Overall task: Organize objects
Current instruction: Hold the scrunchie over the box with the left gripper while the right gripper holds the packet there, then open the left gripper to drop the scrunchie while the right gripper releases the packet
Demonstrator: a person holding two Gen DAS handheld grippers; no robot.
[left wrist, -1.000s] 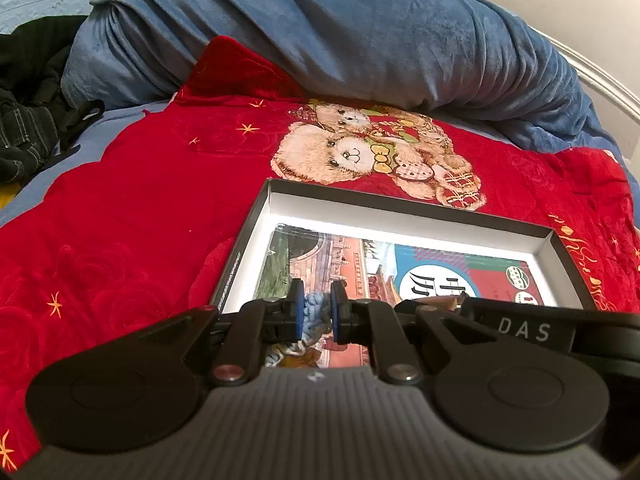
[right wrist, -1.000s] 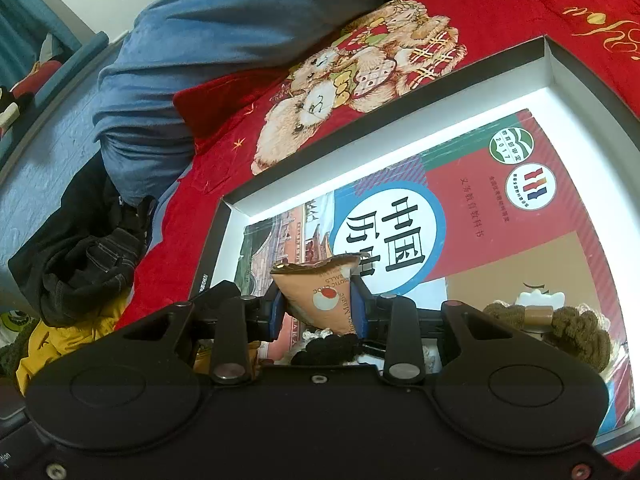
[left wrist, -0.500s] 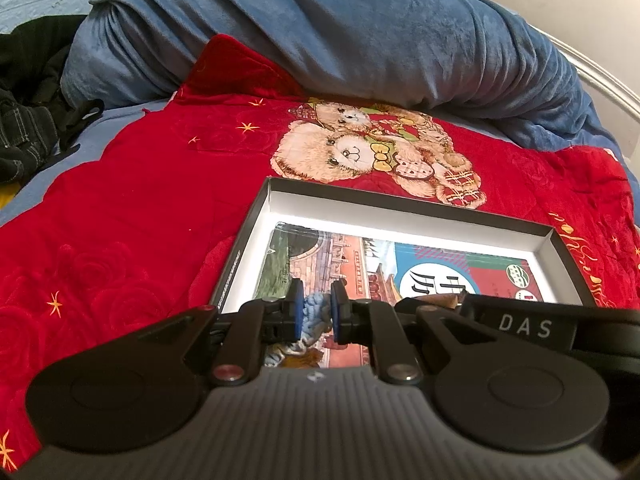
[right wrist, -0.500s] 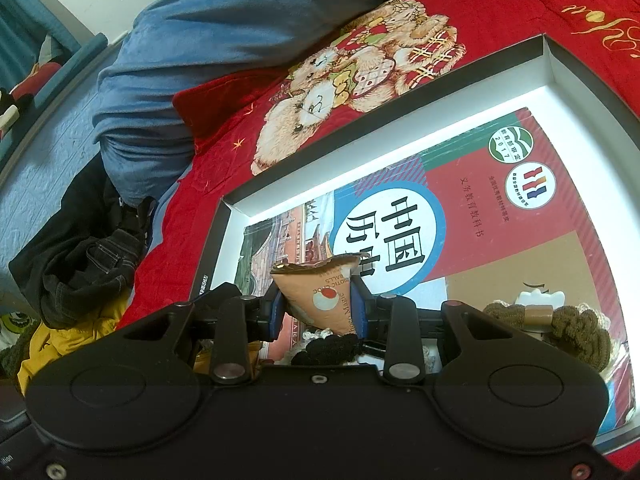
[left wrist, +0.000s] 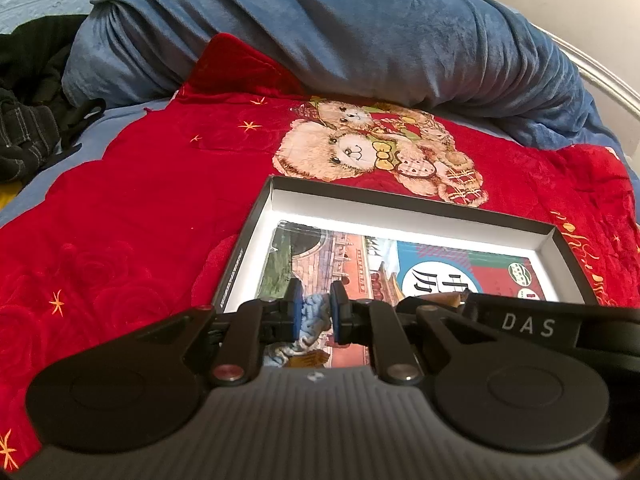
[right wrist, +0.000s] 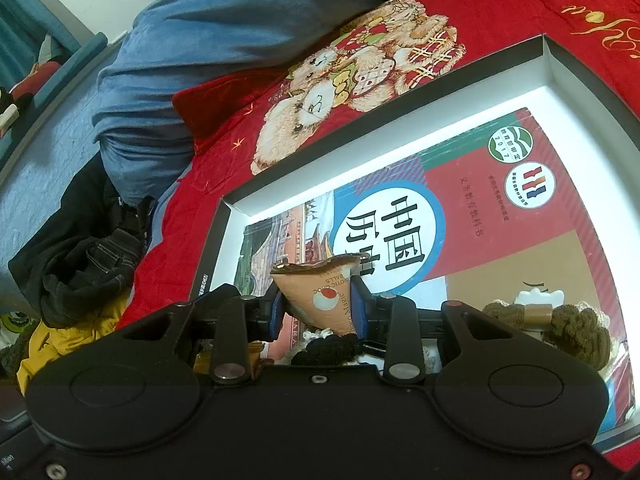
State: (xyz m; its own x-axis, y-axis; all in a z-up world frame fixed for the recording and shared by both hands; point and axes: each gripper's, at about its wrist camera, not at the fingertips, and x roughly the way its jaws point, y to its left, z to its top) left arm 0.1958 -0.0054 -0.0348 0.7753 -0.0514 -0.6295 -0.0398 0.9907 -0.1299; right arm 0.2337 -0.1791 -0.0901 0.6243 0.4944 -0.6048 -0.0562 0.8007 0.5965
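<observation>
Currently, both of my grippers hung over the near end of the open box (right wrist: 568, 76) on the red blanket (left wrist: 132, 216). My left gripper (left wrist: 313, 310) was clamped on a pale blue knitted piece (left wrist: 314, 316), held just inside the box's near left corner, above the book (right wrist: 520, 216) that covers the box floor. My right gripper (right wrist: 318, 312) was clamped on a brown snack packet (right wrist: 324, 292), its long axis running upright between the pads, crimped end uppermost. That packet stood over the book's near edge, between the blue piece to the left and the brown yarn bundle (right wrist: 576, 328) at the near right corner. I judged the bare book cover lay ahead of both jaws, toward the far wall; either load could be lowered there.
</observation>
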